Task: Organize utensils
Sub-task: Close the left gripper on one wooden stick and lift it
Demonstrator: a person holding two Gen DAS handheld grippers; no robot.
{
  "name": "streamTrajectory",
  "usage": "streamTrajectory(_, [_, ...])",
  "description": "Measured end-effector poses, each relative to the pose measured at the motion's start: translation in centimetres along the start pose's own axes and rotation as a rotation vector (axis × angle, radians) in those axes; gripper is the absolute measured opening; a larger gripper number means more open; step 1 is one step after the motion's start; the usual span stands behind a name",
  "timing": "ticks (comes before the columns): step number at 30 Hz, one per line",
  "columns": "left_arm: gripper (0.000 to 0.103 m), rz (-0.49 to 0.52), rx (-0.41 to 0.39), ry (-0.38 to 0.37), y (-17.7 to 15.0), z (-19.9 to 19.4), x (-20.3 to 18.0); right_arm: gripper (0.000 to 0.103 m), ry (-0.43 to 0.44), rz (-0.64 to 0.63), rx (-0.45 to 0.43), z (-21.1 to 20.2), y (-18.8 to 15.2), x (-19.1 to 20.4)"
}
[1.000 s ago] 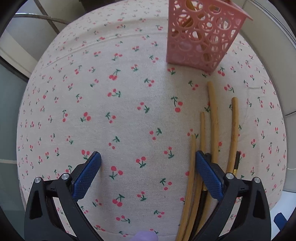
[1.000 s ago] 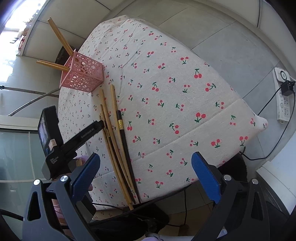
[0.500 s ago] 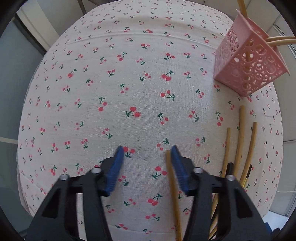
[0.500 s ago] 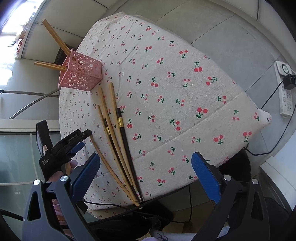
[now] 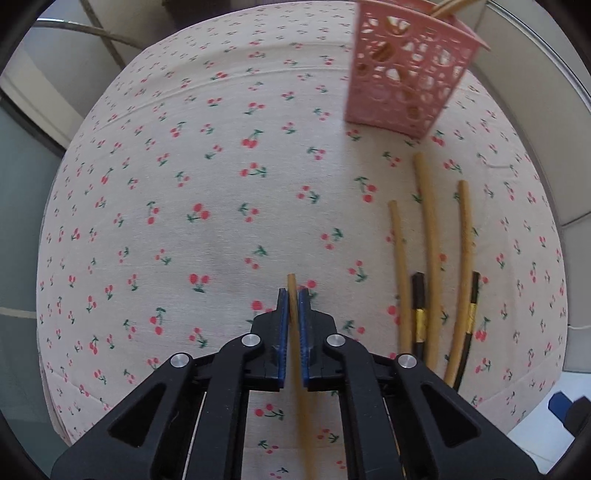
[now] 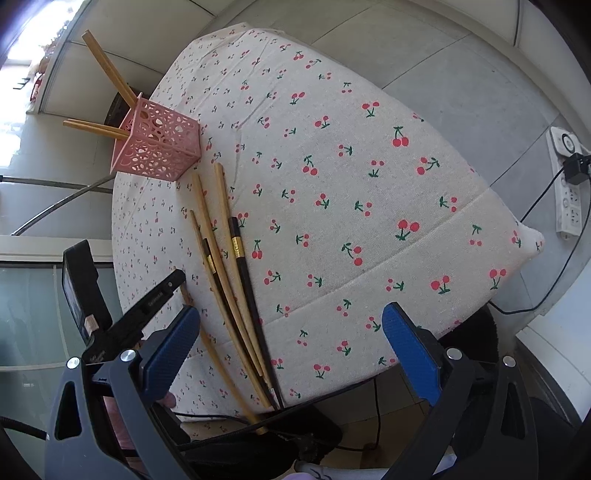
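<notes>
My left gripper [image 5: 292, 295] is shut on a light wooden chopstick [image 5: 303, 413], whose tip sticks out just past the blue pads. It also shows in the right wrist view [image 6: 221, 365], running to the table's near edge. Several more chopsticks [image 5: 428, 236], light wood and black with gold bands, lie side by side on the cherry-print tablecloth [image 5: 184, 184]. A pink perforated holder [image 5: 406, 77] with chopsticks in it stands beyond them; the right wrist view shows it too [image 6: 159, 147]. My right gripper [image 6: 291, 339] is open and empty, off the table's near edge.
The table edge drops to a tiled floor [image 6: 461, 92]. A white power strip [image 6: 567, 184] with a black cable lies on the floor at the right. A metal rail [image 5: 92, 31] runs past the far left.
My left gripper closed from wide open onto one wooden chopstick and drew it left, away from the row. The right gripper has barely moved.
</notes>
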State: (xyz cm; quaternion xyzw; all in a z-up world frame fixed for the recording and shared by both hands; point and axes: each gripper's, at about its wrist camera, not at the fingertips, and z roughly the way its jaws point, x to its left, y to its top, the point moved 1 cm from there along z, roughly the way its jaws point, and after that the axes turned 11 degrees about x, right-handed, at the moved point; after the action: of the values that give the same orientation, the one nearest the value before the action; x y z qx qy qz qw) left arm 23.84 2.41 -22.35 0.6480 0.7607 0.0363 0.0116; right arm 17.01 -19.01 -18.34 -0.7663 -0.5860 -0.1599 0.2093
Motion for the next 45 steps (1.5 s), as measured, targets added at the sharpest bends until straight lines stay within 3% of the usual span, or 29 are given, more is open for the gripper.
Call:
streamTrajectory(5, [0.004, -0.004, 0.01, -0.055, -0.3, -0.1, -0.4, 0.096, -0.047, 0.009, -0.001, 0.9, 0.7, 0.5])
streamTrajectory(14, [0.004, -0.041, 0.021, -0.095, -1.5, -0.6, 5.6, 0.096, -0.214, -0.067, -0.073, 2.5, 3.6, 4.2])
streamTrajectory(23, [0.004, -0.075, 0.011, -0.099, -2.0, -1.5, 10.2, 0.096, -0.203, -0.066, -0.11, 3.5, 7.6, 6.6])
streamTrajectory(29, [0.004, -0.087, 0.005, -0.109, -2.0, -1.5, 10.3, 0.096, -0.208, -0.06, -0.091, 5.5, 8.9, 8.1])
streamTrajectory(38, [0.004, -0.086, 0.002, -0.122, -1.5, -2.7, 11.1, 0.096, -0.37, -0.112, -0.176, 7.5, 9.4, 10.3])
streamTrajectory(45, [0.004, -0.089, -0.001, -0.123, -1.9, -3.6, 11.3, 0.096, -0.446, -0.147, -0.182, 9.6, 9.3, 11.4])
